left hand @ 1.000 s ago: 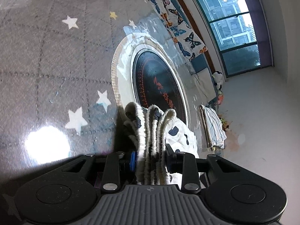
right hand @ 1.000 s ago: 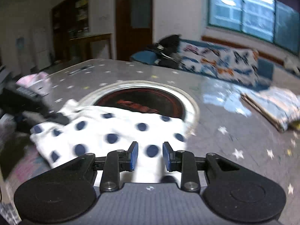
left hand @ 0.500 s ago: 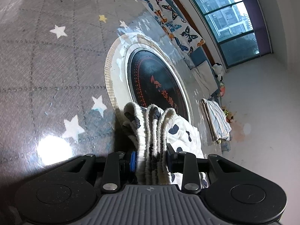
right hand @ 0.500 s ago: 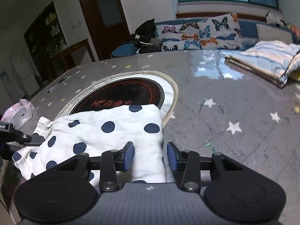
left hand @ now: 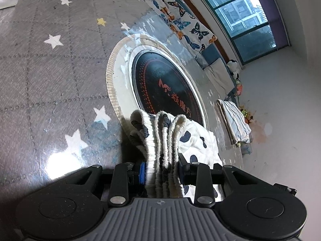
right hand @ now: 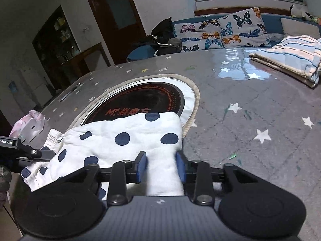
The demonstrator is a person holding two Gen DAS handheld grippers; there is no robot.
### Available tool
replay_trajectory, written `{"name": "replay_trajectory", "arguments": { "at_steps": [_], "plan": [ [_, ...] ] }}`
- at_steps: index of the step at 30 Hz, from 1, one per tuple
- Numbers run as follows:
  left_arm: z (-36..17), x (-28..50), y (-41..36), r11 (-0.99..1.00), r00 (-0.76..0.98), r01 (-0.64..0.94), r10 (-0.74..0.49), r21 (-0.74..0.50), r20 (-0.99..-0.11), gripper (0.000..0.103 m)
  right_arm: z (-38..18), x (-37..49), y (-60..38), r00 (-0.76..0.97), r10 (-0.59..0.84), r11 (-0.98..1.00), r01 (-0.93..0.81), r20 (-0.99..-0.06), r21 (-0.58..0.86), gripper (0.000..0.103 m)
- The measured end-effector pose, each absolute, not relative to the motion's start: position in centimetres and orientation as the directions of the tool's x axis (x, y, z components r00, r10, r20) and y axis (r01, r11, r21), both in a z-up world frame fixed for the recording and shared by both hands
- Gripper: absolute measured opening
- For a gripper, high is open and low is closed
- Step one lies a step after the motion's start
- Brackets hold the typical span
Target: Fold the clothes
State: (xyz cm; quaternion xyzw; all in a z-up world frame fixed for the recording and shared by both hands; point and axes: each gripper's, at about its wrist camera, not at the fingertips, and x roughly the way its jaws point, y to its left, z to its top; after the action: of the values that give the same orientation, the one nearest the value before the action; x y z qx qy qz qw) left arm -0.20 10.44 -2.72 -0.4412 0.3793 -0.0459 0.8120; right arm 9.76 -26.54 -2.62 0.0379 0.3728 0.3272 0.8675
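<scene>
A white garment with navy dots [right hand: 124,138] lies folded on the grey star-patterned table [right hand: 260,108], partly over the round black cooktop [right hand: 144,102]. My left gripper [left hand: 161,170] is shut on the garment's bunched ribbed edge [left hand: 164,136], several layers thick. That gripper also shows at the left of the right wrist view [right hand: 30,152], at the garment's left end. My right gripper [right hand: 161,167] is open, with the garment's near right corner between its blue pads [right hand: 141,166].
A folded striped cloth [right hand: 291,56] lies at the table's far right corner. A pink and white pouch [right hand: 30,126] sits at the left edge, a pen [right hand: 69,93] farther back. A sofa with butterfly cushions [right hand: 224,30] stands behind the table.
The right gripper has opened wider and come down around the garment's near right corner. The left gripper stays shut on the bunched edge and has shifted slightly.
</scene>
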Motion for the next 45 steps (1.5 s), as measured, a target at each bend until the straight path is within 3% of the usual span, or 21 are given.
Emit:
{"name": "replay_trajectory", "arguments": {
  "at_steps": [7,13,33,45],
  "plan": [
    [-2.4,-0.1,10.0,0.637,0.705,-0.249,-0.397,-0.73,-0.587,0.032,-2.7,9.4,-26.4,0.511,0.607,0.781,-0.523,-0.609,0.34,0.012],
    [-1.6,0.4,9.4,0.681,0.697,-0.253,-0.364,-0.687,-0.618,0.032,-2.0,8.8,-26.6,0.539,0.607,0.786,-0.515,-0.584,0.342,0.006],
    [2.2,8.0,0.4,0.806,0.658,-0.062,-0.411,-0.589,-0.631,0.03,2.3,7.8,-34.0,0.732,0.477,0.878,-0.374,-0.487,0.298,0.005],
    [2.4,13.5,-6.9,0.843,0.615,0.034,-0.441,-0.537,-0.654,0.03,2.9,9.0,-39.1,0.803,0.341,0.937,-0.248,-0.489,0.247,0.004]
  ]
}}
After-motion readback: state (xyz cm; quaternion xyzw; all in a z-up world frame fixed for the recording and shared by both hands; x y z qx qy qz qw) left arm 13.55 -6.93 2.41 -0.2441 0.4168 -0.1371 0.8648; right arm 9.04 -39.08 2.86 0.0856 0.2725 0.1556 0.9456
